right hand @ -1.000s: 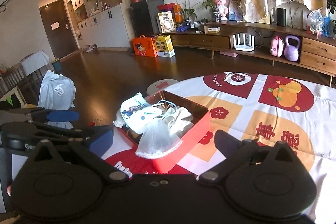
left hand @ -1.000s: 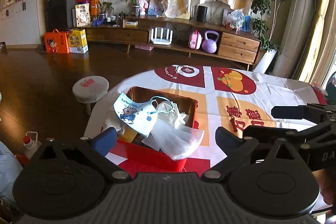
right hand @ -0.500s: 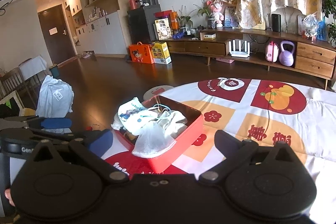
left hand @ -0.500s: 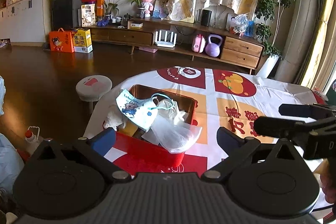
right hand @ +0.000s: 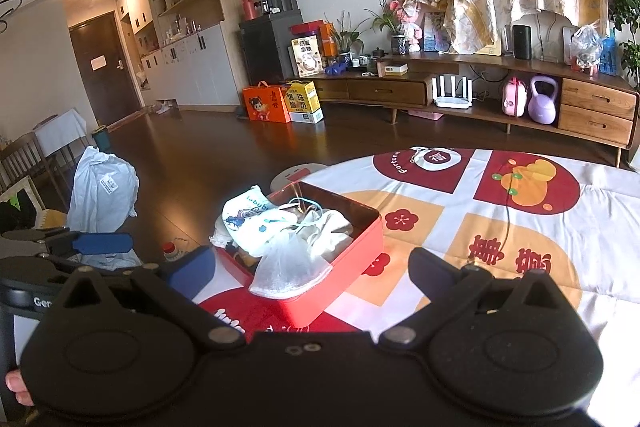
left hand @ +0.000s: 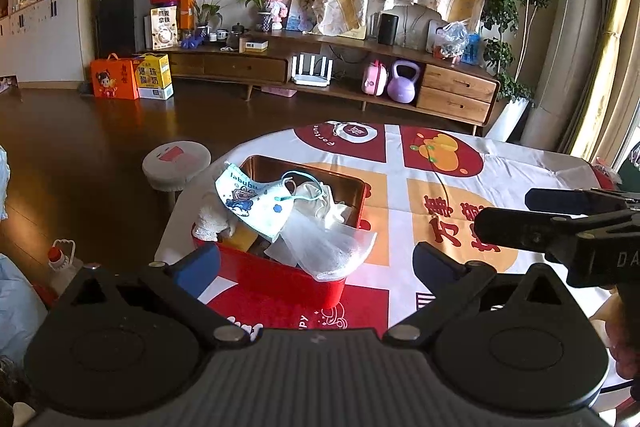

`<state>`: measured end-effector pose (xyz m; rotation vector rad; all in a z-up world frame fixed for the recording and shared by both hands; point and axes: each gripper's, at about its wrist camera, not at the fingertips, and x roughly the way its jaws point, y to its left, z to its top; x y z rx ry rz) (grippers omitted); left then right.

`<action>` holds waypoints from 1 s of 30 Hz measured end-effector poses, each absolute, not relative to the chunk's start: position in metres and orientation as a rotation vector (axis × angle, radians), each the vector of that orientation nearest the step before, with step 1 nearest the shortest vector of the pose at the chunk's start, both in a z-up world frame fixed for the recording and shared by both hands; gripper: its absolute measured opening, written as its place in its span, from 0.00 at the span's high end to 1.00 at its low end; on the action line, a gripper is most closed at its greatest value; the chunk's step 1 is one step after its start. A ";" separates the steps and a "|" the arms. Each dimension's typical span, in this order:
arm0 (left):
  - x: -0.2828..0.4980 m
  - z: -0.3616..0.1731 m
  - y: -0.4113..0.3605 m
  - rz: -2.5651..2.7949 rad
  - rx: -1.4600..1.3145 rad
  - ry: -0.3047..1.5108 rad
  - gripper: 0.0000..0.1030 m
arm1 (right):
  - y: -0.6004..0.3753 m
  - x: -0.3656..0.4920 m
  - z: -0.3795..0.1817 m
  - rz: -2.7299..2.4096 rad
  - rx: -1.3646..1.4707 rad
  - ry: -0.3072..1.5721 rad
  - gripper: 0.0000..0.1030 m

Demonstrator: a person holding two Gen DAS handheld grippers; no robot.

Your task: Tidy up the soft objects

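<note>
A red box (left hand: 276, 277) (right hand: 352, 259) sits near the table's left edge, heaped with soft things. A printed child's face mask (left hand: 252, 201) (right hand: 248, 217) drapes over its far left rim, a white mesh bag (left hand: 328, 249) (right hand: 286, 269) spills over the near rim, and cream cloth (right hand: 332, 229) lies inside. A fluffy white piece (left hand: 210, 219) hangs at the left corner. My left gripper (left hand: 316, 261) hovers open in front of the box, holding nothing. My right gripper (right hand: 308, 265) is open too and empty, drawn back from the box; it shows from the side (left hand: 560, 215) in the left wrist view.
The round table wears a red, orange and white cloth (left hand: 440, 211) (right hand: 500, 227). A low round stool (left hand: 176, 163) stands beside the table on the dark wooden floor. A white sack (right hand: 102, 187) sits on the floor at left. A long wooden sideboard (right hand: 480, 95) lines the far wall.
Both grippers have pulled back and risen a little from the box, so it looks smaller and lower in view. Both stay open. The box's contents have not moved.
</note>
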<state>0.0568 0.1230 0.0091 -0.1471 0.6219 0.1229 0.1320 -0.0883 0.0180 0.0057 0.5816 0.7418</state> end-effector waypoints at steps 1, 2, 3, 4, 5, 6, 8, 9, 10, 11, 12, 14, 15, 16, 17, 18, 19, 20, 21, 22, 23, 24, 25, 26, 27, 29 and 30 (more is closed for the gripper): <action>0.057 0.009 0.123 0.124 -0.147 0.622 0.00 | -0.088 0.132 0.018 0.741 0.006 0.583 0.00; 0.057 0.009 0.124 0.125 -0.146 0.622 0.00 | -0.088 0.132 0.018 0.740 0.003 0.581 0.00; 0.057 0.009 0.123 0.124 -0.147 0.622 0.00 | -0.089 0.132 0.018 0.739 0.004 0.582 0.00; 0.057 0.009 0.124 0.124 -0.147 0.623 0.00 | -0.088 0.132 0.018 0.741 0.003 0.583 0.00; 0.056 0.010 0.124 0.124 -0.149 0.623 0.00 | -0.089 0.132 0.017 0.740 0.002 0.583 0.00; 0.056 0.010 0.124 0.123 -0.149 0.623 0.00 | -0.089 0.132 0.017 0.740 0.003 0.583 0.00; 0.056 0.010 0.124 0.123 -0.151 0.622 0.00 | -0.090 0.132 0.017 0.743 0.006 0.585 0.00; 0.056 0.010 0.123 0.123 -0.153 0.623 0.00 | -0.089 0.131 0.016 0.741 0.003 0.584 0.00; 0.056 0.010 0.124 0.123 -0.152 0.623 0.00 | -0.089 0.131 0.016 0.739 0.001 0.584 0.00; 0.056 0.010 0.124 0.121 -0.151 0.622 0.00 | -0.090 0.131 0.015 0.740 0.003 0.584 0.00; 0.056 0.010 0.124 0.121 -0.153 0.622 0.00 | -0.090 0.131 0.015 0.740 0.003 0.585 0.00; 0.056 0.010 0.124 0.121 -0.152 0.623 0.00 | -0.090 0.131 0.015 0.740 0.003 0.583 0.00; 0.056 0.010 0.123 0.120 -0.154 0.624 0.00 | -0.090 0.131 0.015 0.740 0.003 0.584 0.00; 0.056 0.010 0.124 0.119 -0.155 0.624 0.00 | -0.090 0.131 0.015 0.741 0.004 0.584 0.00; 0.055 0.011 0.123 0.118 -0.155 0.625 0.00 | -0.090 0.131 0.015 0.740 0.003 0.584 0.00; 0.055 0.011 0.123 0.117 -0.156 0.625 0.00 | -0.090 0.131 0.015 0.739 0.003 0.584 0.00; 0.055 0.011 0.123 0.118 -0.156 0.624 0.00 | -0.090 0.131 0.015 0.740 0.003 0.585 0.00; 0.055 0.011 0.123 0.119 -0.155 0.624 0.00 | -0.090 0.131 0.015 0.740 0.003 0.585 0.00; 0.055 0.011 0.123 0.119 -0.155 0.624 0.00 | -0.090 0.131 0.015 0.740 0.003 0.584 0.00; 0.055 0.011 0.124 0.118 -0.157 0.625 0.00 | -0.090 0.131 0.015 0.740 0.004 0.586 0.00; 0.055 0.011 0.123 0.118 -0.158 0.625 0.00 | -0.090 0.131 0.015 0.740 0.003 0.586 0.00; 0.055 0.011 0.123 0.119 -0.157 0.625 0.00 | -0.090 0.131 0.015 0.739 0.002 0.584 0.00; 0.055 0.011 0.124 0.118 -0.158 0.625 0.00 | -0.090 0.131 0.015 0.739 0.003 0.584 0.00; 0.055 0.011 0.124 0.117 -0.158 0.623 0.00 | -0.090 0.132 0.016 0.740 0.004 0.584 0.00; 0.056 0.011 0.123 0.117 -0.159 0.623 0.00 | -0.090 0.132 0.016 0.739 0.004 0.585 0.00; 0.056 0.011 0.124 0.117 -0.159 0.623 0.00 | -0.090 0.131 0.015 0.738 0.005 0.586 0.00; 0.056 0.011 0.123 0.115 -0.160 0.623 0.00 | -0.090 0.131 0.014 0.738 0.004 0.586 0.00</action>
